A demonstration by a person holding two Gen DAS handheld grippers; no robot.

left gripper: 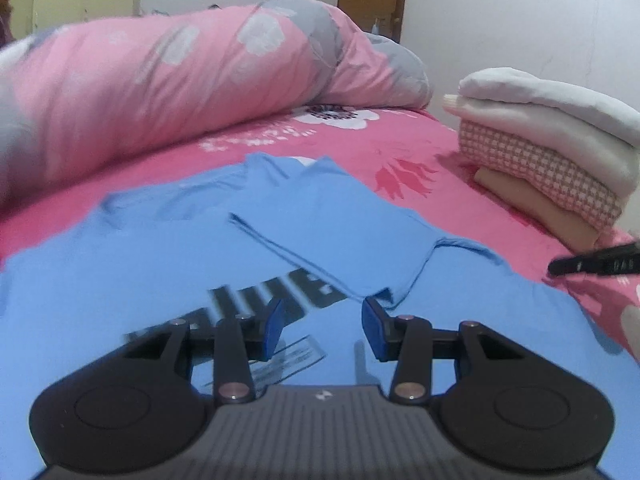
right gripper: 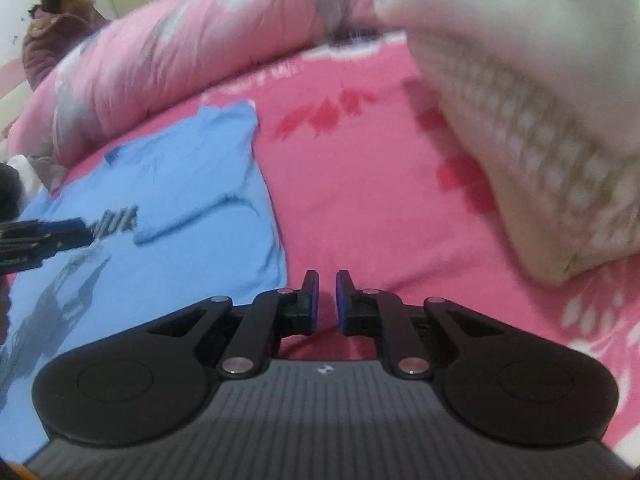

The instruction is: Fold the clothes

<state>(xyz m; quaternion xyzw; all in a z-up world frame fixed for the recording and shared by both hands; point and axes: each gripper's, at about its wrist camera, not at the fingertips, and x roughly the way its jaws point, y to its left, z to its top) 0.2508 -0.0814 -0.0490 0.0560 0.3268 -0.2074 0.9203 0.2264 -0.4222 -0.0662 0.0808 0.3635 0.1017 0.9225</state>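
A light blue T-shirt (left gripper: 200, 264) with dark lettering lies flat on the pink bedsheet (left gripper: 400, 148). One sleeve (left gripper: 332, 232) is folded in over its chest. My left gripper (left gripper: 323, 328) hovers low over the shirt's middle, open and holding nothing. My right gripper (right gripper: 327, 300) is over bare sheet just right of the shirt's (right gripper: 160, 200) edge. Its fingers are nearly together with only a thin gap and nothing between them. Each gripper shows in the other's view: the right gripper (left gripper: 592, 264) at the right edge, the left gripper (right gripper: 60, 232) at the left edge.
A stack of folded clothes (left gripper: 552, 152), white over a checked piece over beige, sits on the bed's right side, blurred and close in the right wrist view (right gripper: 540, 120). A rolled pink floral quilt (left gripper: 180, 88) lies along the far side. A person (right gripper: 56, 28) sits behind it.
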